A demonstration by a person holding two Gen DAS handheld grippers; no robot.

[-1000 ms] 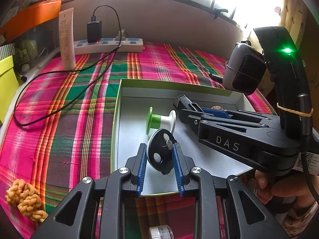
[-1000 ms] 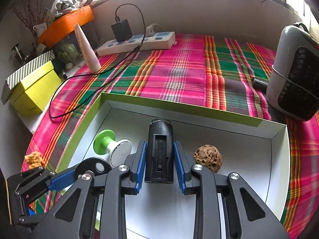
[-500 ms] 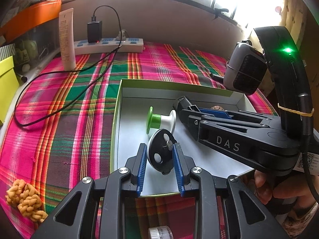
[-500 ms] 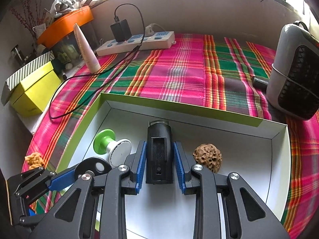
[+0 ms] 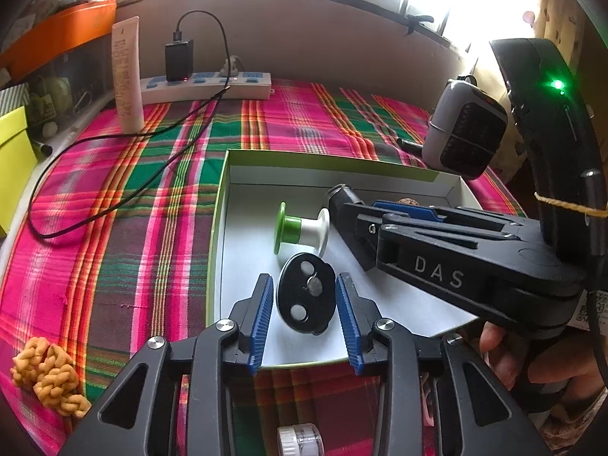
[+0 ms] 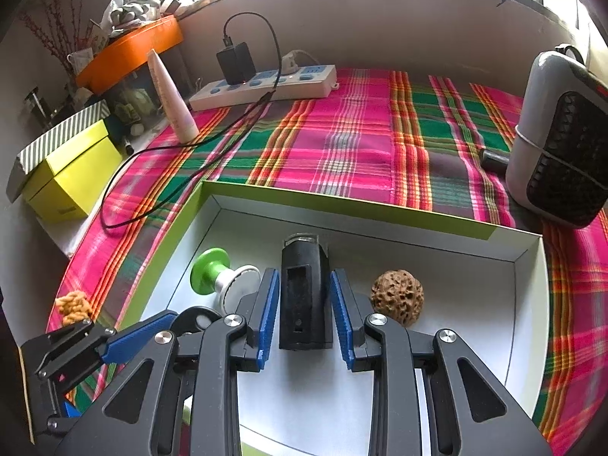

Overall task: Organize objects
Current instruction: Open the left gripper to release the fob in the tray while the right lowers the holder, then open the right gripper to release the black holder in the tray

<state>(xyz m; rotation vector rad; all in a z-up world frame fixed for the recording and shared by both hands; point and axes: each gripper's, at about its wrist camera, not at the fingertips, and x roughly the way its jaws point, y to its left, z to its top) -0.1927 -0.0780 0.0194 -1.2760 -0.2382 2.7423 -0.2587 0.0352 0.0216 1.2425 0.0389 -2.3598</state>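
Observation:
A shallow white box with a green rim lies on the plaid cloth. In it lie a green-and-white spool, a black oval disc, a black rectangular device and a walnut. My left gripper is open, its pads on either side of the disc with small gaps. My right gripper is open around the black device, which rests on the box floor. The right gripper also shows in the left wrist view.
A knotted orange snack lies on the cloth at the front left. A small clear jar sits under my left gripper. A power strip, charger cable, cream tube, grey heater and yellow box stand around.
Both grippers have opened. The left let go of the black disc and the right let go of the black device; both things now rest in the box.

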